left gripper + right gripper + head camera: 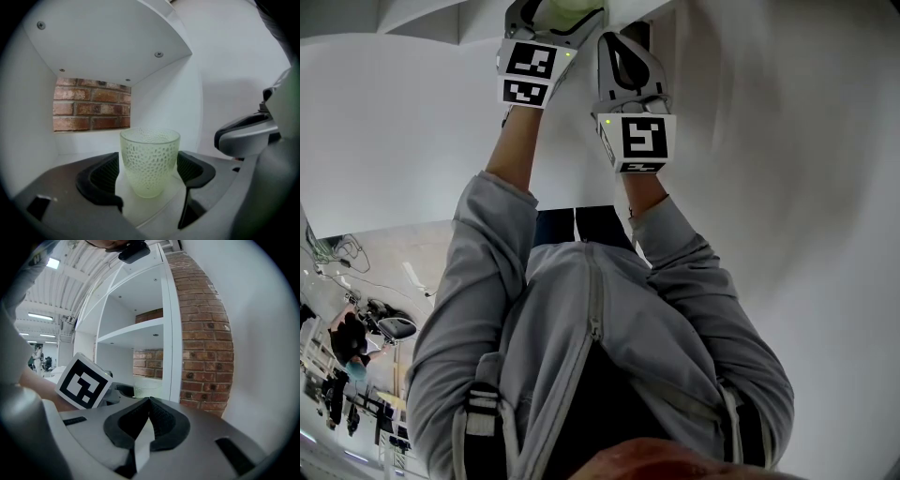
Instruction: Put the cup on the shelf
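A white shelf (98,44) unit stands against a brick wall (91,110), which shows through the open back of the compartment at 10 o'clock in the left gripper view. A plain white wall runs off toward 2 o'clock. The board over that compartment carries four screw heads. In the right gripper view, a ceiling with strip lights fills the 10 o'clock corner, and the brick climbs up the shelf's side at 1 o'clock.

There is one cup (150,161) and there are two claws. The cup is pale green, see-through glass with a dimpled skin. It stands upright, its long axis vertical and its open mouth toward 12 o'clock. It sits inside the compartment, with the white floor just under its base; whether it rests there cannot be told.

The left claw (150,176) is clamped on the cup, one dark pad pressed against each side. The right claw (149,401) is drawn tight together with nothing between its pads, and it hangs just beside the left one, outside the shelf's edge.
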A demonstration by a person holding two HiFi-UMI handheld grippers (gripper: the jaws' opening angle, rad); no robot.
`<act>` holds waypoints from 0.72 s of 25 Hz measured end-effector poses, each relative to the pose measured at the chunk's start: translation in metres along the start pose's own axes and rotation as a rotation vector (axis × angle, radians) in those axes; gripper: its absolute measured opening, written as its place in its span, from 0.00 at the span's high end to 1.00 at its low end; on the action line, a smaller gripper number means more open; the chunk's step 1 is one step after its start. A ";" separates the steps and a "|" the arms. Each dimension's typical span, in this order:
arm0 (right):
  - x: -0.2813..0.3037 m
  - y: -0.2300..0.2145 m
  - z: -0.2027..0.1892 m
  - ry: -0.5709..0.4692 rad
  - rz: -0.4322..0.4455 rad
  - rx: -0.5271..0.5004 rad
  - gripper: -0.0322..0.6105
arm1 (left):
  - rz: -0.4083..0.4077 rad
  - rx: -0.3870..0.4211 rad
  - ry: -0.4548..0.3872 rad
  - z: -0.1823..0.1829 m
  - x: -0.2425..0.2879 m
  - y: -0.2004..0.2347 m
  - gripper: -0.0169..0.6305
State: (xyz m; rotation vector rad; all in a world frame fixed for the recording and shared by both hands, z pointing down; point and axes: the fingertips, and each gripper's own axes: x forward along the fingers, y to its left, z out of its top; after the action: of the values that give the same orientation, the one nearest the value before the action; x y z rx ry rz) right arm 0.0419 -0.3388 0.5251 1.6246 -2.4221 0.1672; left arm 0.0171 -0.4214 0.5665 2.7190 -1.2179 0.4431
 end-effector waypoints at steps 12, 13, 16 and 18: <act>-0.016 0.005 0.009 0.006 -0.001 -0.001 0.91 | 0.029 -0.075 0.014 -0.002 -0.037 0.000 0.35; -0.017 0.005 0.010 0.006 -0.002 -0.001 0.91 | 0.029 -0.092 0.015 -0.003 -0.043 0.000 0.35; -0.023 0.006 0.016 0.004 -0.007 0.002 0.91 | 0.031 -0.111 0.008 -0.001 -0.059 -0.003 0.36; -0.028 0.006 0.021 -0.004 -0.008 0.003 0.91 | 0.046 -0.099 -0.001 0.006 -0.071 -0.008 0.55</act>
State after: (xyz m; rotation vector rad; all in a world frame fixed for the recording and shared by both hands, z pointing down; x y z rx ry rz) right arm 0.0441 -0.3155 0.4980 1.6369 -2.4187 0.1667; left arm -0.0210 -0.3672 0.5384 2.6134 -1.2702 0.3761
